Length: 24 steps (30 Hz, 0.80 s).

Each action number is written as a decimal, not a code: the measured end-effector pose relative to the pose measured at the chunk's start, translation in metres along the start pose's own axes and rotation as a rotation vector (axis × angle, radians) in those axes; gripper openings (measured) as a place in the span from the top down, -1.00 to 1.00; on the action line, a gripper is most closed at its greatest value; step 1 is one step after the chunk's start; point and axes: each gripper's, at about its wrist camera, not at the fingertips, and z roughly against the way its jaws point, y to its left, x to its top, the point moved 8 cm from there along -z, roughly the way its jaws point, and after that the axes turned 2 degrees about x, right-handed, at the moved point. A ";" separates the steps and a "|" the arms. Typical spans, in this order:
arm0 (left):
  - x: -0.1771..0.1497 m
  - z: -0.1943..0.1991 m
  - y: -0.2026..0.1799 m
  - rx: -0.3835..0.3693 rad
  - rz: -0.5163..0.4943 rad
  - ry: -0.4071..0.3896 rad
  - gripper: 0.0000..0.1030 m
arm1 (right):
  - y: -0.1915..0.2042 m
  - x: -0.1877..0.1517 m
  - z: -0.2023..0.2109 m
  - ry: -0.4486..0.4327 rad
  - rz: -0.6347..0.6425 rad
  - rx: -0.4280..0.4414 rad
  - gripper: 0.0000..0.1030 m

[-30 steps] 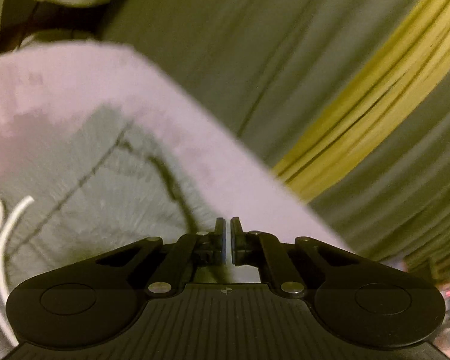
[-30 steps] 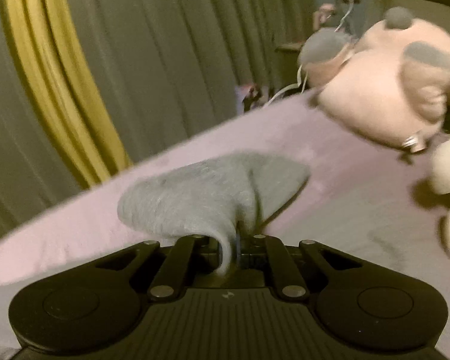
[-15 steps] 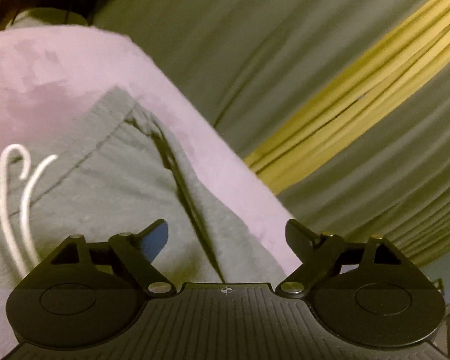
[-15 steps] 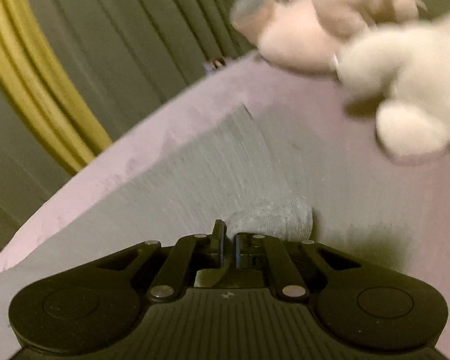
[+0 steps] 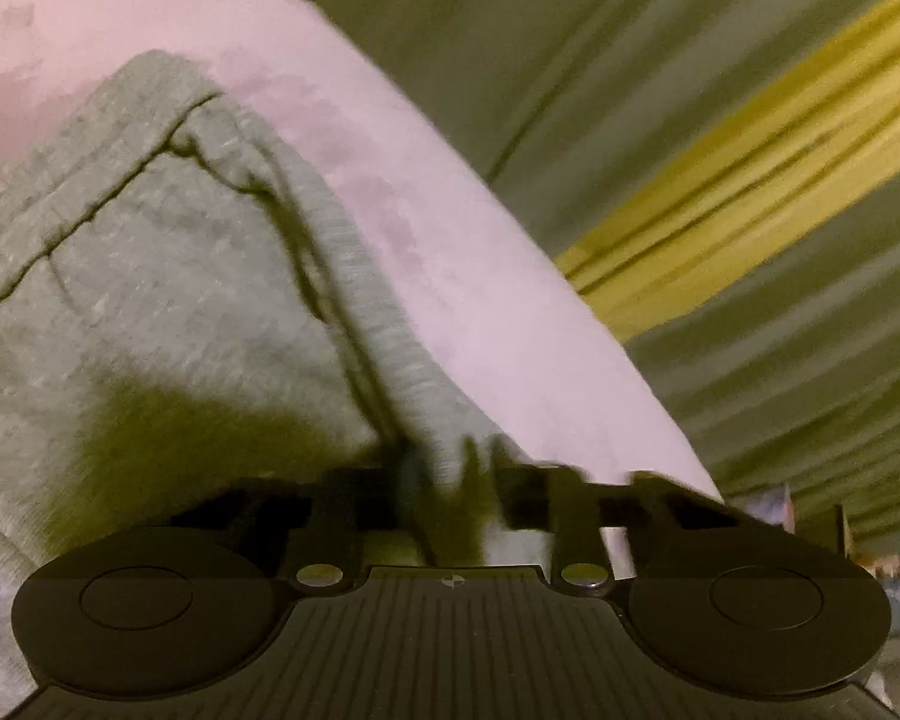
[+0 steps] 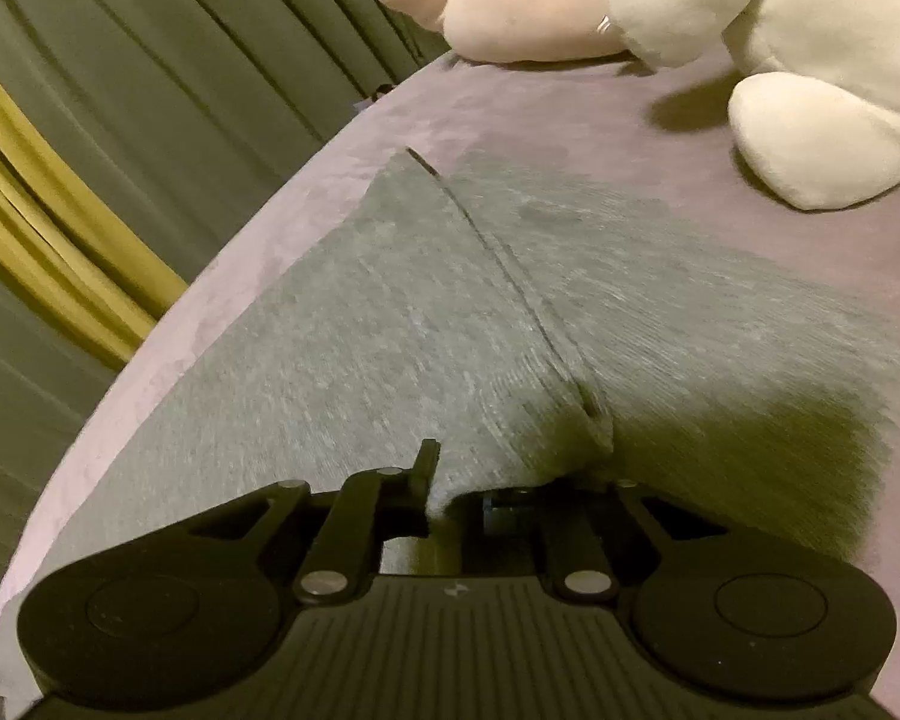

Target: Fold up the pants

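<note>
My left gripper pinches the grey pants; my right gripper is opening over them, plush toys lying beyond

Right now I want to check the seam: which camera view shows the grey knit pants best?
The right wrist view: the grey knit pants lie spread across the purple bedcover, long seam visible. The left wrist view shows only a blurred close-up near the pocket.

no legible text, no labels, no brands, no numbers anywhere
</note>
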 end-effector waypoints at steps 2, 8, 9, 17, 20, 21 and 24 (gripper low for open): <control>0.002 -0.002 0.001 -0.013 0.004 -0.016 0.81 | -0.002 0.001 0.001 -0.001 -0.025 0.024 0.67; 0.002 0.056 -0.015 -0.091 -0.062 -0.144 0.83 | -0.002 0.006 0.006 0.018 -0.088 0.056 0.88; 0.003 0.066 -0.015 -0.113 -0.064 -0.156 0.83 | -0.002 0.011 0.011 0.016 -0.114 0.080 0.89; -0.065 0.178 0.027 -0.204 -0.129 -0.229 0.83 | -0.009 0.049 0.080 -0.076 -0.217 0.227 0.90; -0.115 0.179 0.071 -0.132 -0.136 -0.186 0.81 | -0.026 0.046 0.097 -0.093 -0.108 0.128 0.89; -0.131 0.171 0.087 -0.100 -0.134 -0.154 0.77 | -0.033 0.042 0.096 -0.081 -0.062 0.069 0.89; -0.156 0.151 0.140 0.063 -0.119 -0.077 0.77 | -0.049 0.021 0.079 -0.007 0.043 -0.056 0.87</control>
